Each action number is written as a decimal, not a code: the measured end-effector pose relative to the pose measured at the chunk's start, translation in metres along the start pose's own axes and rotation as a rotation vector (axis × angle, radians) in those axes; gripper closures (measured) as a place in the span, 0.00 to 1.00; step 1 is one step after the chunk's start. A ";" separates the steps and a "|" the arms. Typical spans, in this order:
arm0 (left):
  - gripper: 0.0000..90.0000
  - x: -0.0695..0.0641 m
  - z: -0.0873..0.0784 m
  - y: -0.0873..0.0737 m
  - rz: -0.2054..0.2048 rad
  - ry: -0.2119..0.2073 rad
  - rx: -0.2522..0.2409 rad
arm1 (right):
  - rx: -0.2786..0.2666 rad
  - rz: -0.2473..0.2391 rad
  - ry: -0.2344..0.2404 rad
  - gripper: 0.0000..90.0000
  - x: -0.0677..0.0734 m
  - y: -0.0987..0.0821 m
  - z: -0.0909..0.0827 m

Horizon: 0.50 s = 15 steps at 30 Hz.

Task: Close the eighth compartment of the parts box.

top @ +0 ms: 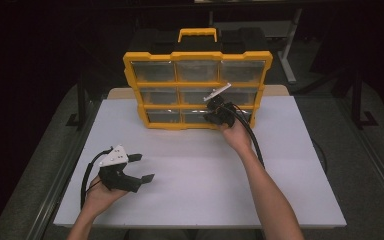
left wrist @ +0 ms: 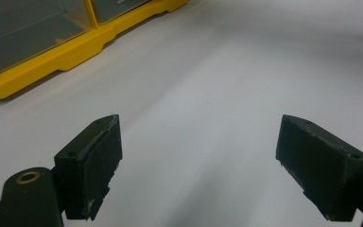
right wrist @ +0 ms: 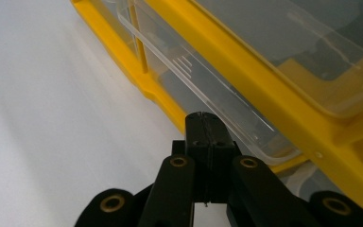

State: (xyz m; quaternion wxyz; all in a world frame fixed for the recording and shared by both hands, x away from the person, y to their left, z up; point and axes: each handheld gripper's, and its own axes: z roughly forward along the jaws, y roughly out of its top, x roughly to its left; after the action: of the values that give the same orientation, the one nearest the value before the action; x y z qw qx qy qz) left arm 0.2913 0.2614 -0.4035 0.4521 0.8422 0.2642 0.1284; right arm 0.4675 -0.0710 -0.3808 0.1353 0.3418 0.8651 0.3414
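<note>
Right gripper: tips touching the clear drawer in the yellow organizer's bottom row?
Cannot tell. In the right gripper view the shut right gripper ends right at the clear drawer lip, but no contact or gap shows plainly.

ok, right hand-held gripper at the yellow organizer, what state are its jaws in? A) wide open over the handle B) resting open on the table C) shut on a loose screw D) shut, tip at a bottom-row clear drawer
D: in the right gripper view the right hand-held gripper has its jaws pressed together, tip at a clear drawer in the yellow organizer's bottom row.
</note>
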 end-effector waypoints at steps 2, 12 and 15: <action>0.17 0.000 0.000 0.000 0.000 0.000 -0.002 | -0.004 0.013 0.021 0.96 -0.001 -0.001 0.000; 0.17 0.000 0.001 -0.001 -0.012 0.011 0.008 | -0.037 0.064 0.209 0.76 -0.004 -0.014 -0.011; 0.17 0.000 0.001 -0.001 -0.020 0.009 0.007 | -0.048 0.081 0.228 0.70 -0.004 -0.021 -0.016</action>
State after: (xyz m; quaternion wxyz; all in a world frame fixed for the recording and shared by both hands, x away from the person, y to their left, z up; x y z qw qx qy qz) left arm 0.2916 0.2610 -0.4046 0.4493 0.8404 0.2752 0.1266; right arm 0.4525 -0.0927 -0.3836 0.0301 0.3319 0.8520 0.4036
